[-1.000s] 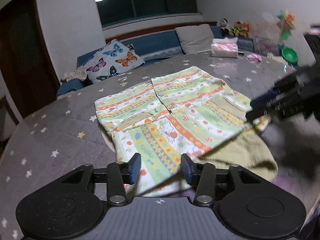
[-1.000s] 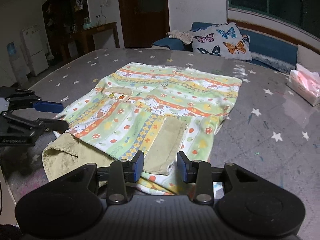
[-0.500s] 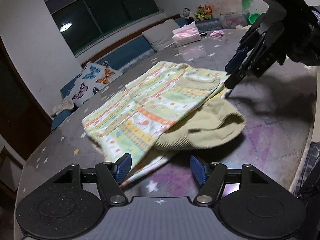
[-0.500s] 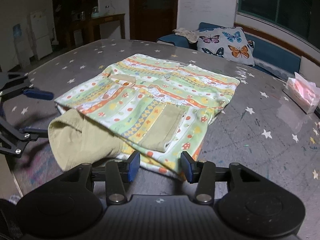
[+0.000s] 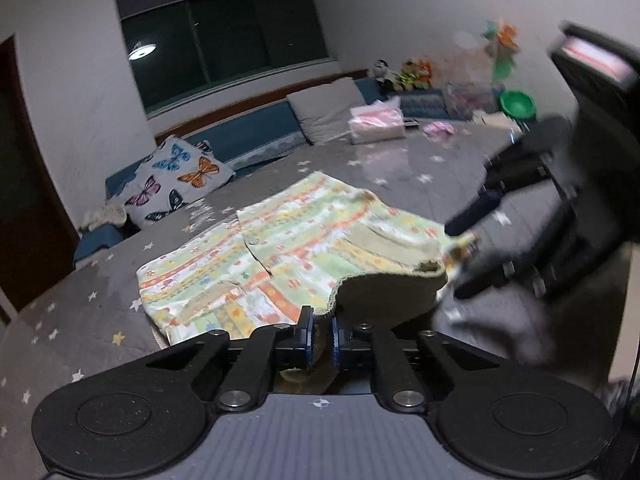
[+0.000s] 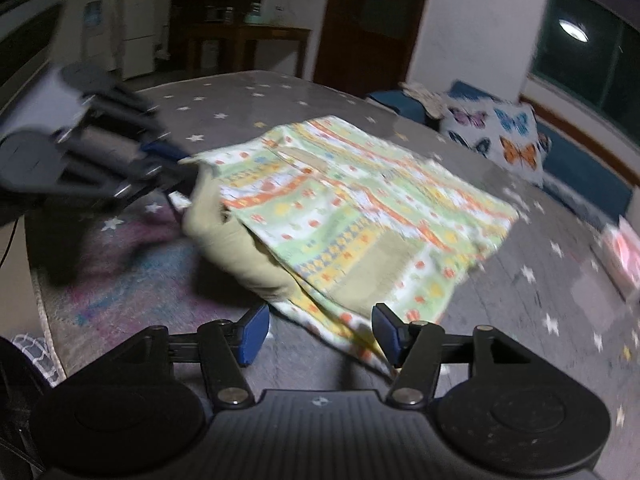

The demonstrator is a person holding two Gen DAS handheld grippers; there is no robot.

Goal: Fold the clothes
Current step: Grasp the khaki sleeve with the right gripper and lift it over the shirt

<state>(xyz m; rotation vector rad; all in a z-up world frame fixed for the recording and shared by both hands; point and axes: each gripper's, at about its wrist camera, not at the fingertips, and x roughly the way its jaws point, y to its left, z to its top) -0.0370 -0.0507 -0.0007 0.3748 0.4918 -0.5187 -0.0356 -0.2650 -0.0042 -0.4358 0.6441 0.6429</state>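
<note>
A patterned green, yellow and orange garment (image 5: 280,248) with an olive lining lies on the grey star-print table; it also shows in the right wrist view (image 6: 360,216). My left gripper (image 5: 321,339) is shut on the garment's olive edge (image 5: 384,296) at its near side; in the right wrist view it appears blurred at the garment's left corner (image 6: 172,168). My right gripper (image 6: 318,334) is open, its fingers on either side of the garment's near hem. In the left wrist view it is a blurred dark shape at the garment's right corner (image 5: 472,240).
The grey star-print table (image 5: 80,320) fills both views. A tissue pack (image 5: 376,124) and small items lie at its far end. A butterfly cushion (image 5: 176,184) sits on the blue bench behind. The table edge (image 6: 40,300) is near on the left.
My left gripper has closed on the olive edge, having been open half a second ago. My right gripper has opened wider and moved in over the near hem. Both views are motion blurred.
</note>
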